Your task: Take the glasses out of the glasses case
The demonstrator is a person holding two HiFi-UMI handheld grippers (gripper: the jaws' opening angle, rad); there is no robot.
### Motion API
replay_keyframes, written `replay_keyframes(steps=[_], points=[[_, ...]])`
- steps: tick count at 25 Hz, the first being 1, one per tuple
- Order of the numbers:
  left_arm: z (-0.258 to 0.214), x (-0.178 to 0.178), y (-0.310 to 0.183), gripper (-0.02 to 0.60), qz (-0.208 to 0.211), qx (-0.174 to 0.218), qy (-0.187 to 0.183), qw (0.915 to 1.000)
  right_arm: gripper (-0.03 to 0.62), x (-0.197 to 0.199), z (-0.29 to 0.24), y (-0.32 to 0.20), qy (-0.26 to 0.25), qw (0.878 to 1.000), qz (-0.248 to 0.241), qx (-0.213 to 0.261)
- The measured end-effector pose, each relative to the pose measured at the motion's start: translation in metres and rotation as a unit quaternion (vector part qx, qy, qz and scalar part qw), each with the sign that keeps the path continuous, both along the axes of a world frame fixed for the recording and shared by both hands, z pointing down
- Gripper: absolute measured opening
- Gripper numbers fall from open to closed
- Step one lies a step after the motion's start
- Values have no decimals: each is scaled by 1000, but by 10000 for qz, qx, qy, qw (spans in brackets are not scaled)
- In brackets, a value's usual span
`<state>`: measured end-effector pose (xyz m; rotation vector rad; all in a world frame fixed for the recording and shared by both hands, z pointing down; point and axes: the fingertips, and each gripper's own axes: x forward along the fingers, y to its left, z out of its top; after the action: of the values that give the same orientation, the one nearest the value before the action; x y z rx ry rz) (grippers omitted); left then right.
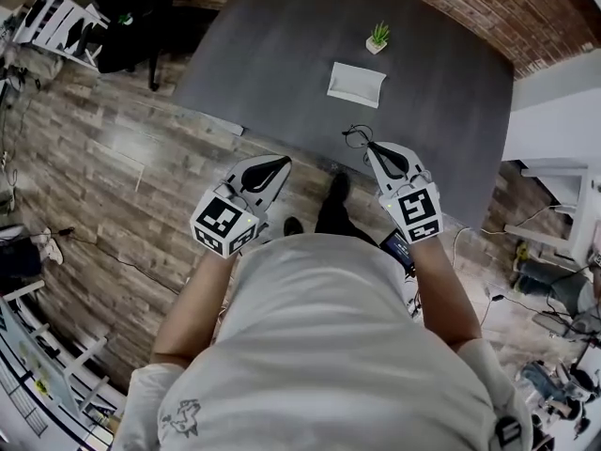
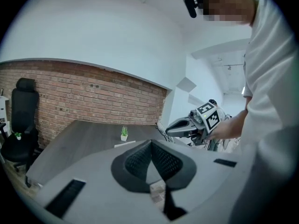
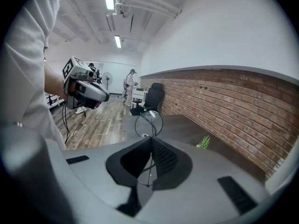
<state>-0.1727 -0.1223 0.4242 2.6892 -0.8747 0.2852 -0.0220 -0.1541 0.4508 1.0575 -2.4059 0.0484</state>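
The white glasses case [image 1: 356,84] lies on the dark grey table [image 1: 282,54], far from both grippers. My right gripper [image 1: 369,145] is shut on the thin wire-framed glasses [image 1: 357,137], which it holds off the table's near edge; in the right gripper view one round lens [image 3: 149,123] stands up past the jaw tips [image 3: 150,138]. My left gripper [image 1: 282,163] hangs over the wooden floor, left of the right one, its jaws shut with nothing between them [image 2: 150,142]. The case [image 2: 125,144] shows as a pale strip in the left gripper view.
A small potted plant [image 1: 377,38] stands behind the case near the brick wall [image 1: 488,7]. A black office chair [image 2: 21,125] sits at the table's left end. Cables and white furniture [image 1: 563,214] crowd the floor at right. The person's feet [image 1: 333,195] are by the table edge.
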Motion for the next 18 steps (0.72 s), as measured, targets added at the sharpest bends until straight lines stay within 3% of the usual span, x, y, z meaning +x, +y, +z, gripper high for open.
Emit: replay_keyframes(steps=[7,18], points=[[-4,-20,40,11,225,47,106,9997,14,-6,-8,60,-39,9992,389,16],[-8,1,77,11,349,58,196,9992,14,13,-24,101,-33,9991,410,124]])
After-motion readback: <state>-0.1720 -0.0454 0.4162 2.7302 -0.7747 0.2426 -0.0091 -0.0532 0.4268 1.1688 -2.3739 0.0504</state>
